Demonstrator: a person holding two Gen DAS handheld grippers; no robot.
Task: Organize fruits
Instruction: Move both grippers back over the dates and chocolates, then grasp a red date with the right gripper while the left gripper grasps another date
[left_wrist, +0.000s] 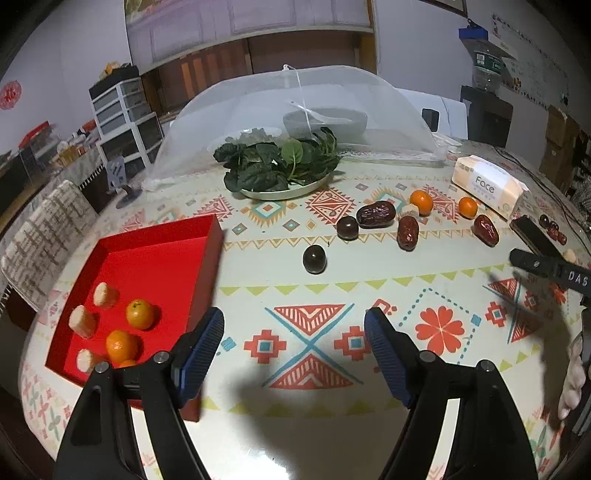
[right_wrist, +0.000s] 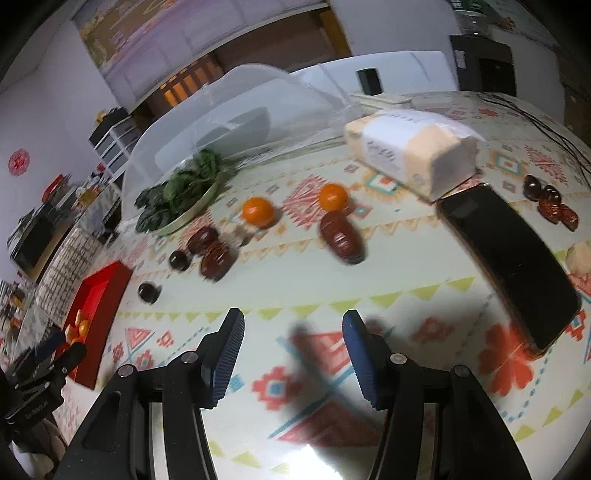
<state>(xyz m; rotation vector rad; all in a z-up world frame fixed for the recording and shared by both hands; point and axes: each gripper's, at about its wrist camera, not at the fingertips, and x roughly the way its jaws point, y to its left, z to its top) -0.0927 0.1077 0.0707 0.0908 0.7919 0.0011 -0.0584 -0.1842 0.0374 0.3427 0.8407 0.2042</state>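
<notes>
Hidden or unclear: in the right wrist view we see motion blur over the whole table, so small fruit there is hard to make out. In the left wrist view a third orange piece in the red tray (left_wrist: 155, 254) is cut off behind the left finger; we cannot tell what it is.
Left gripper (left_wrist: 294, 323): released, jaws wide apart, nothing between them, hovering over the patterned tablecloth (left_wrist: 314, 343).
Right gripper (right_wrist: 293, 326): released too, jaws apart and empty; only its dark tip shows at 3 o'clock in the left view.
Tray: at 9 o'clock of the left gripper, just beside its left finger.
In the tray: two whole oranges (left_wrist: 140, 314) and three pale cut pieces (left_wrist: 105, 294).
Loose on the table: two oranges (left_wrist: 421, 202), three wrinkled red dates (left_wrist: 376, 214), two dark round fruits (left_wrist: 314, 259), all toward 12 to 2 o'clock, well apart from the tray.
Far group: a few small dark and red fruits (right_wrist: 552, 205) at 2 o'clock of the right gripper; we cannot count them surely.
Other things: one black phone (right_wrist: 509, 258), one tissue pack (left_wrist: 487, 186), one plate of greens (left_wrist: 280, 166) touching a mesh food cover (left_wrist: 258, 99).
</notes>
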